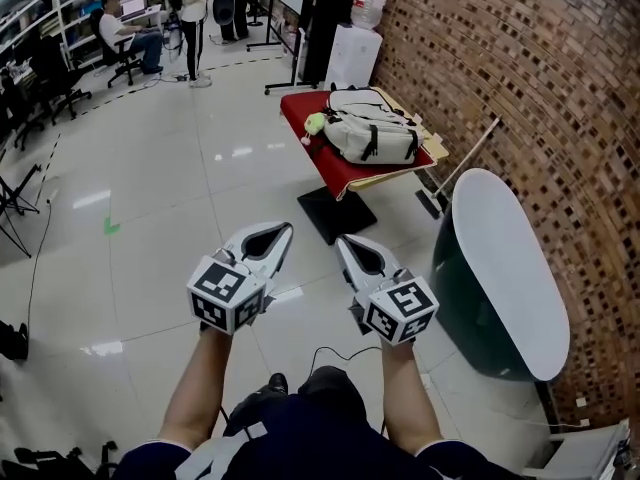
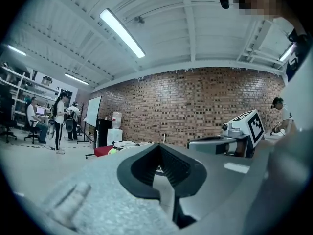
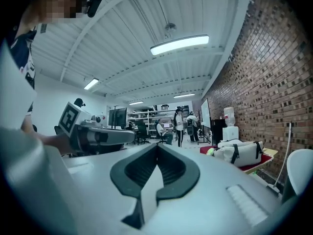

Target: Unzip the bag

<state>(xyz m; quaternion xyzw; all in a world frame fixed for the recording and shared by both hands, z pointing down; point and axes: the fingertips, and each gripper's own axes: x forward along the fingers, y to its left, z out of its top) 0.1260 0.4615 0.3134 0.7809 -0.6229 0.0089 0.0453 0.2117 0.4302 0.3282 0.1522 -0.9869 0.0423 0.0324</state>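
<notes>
No brand or label is showing up clearly here. The only print is the black-and-white square markers on each cube [image 1: 225, 293], and anything on the bag [image 1: 370, 128] is too small to read.

The left gripper [image 1: 287, 228] is clenched shut with nothing between its jaws, and its own view is confirming that [image 2: 159, 146]. The right gripper [image 1: 341, 240] is clamped shut and empty as well, with the toothed pads meeting in its own view [image 3: 157, 146]. Both are pointing level, side by side, out over the floor [image 1: 180, 188].

The light grey bag with dark straps is lying on a red-topped table [image 1: 345, 170] at about one o'clock from the grippers and well apart from them. Its zipper is too far off to make out. A small yellow-green thing [image 1: 315, 122] is sitting at the bag's nine o'clock, too small to identify.

At the bag's twelve o'clock a water bottle [image 1: 368, 3] is standing on a white dispenser. A brick wall [image 1: 540, 68] is running along the three o'clock side, with a long stick [image 1: 470, 158] leaning against it and a white oval top [image 1: 505, 258] sitting on a dark base, its far end cut off by the frame.

At eleven o'clock, across the glossy pale floor, one person [image 1: 190, 18] is standing and another [image 1: 120, 33] is sitting at a desk.
</notes>
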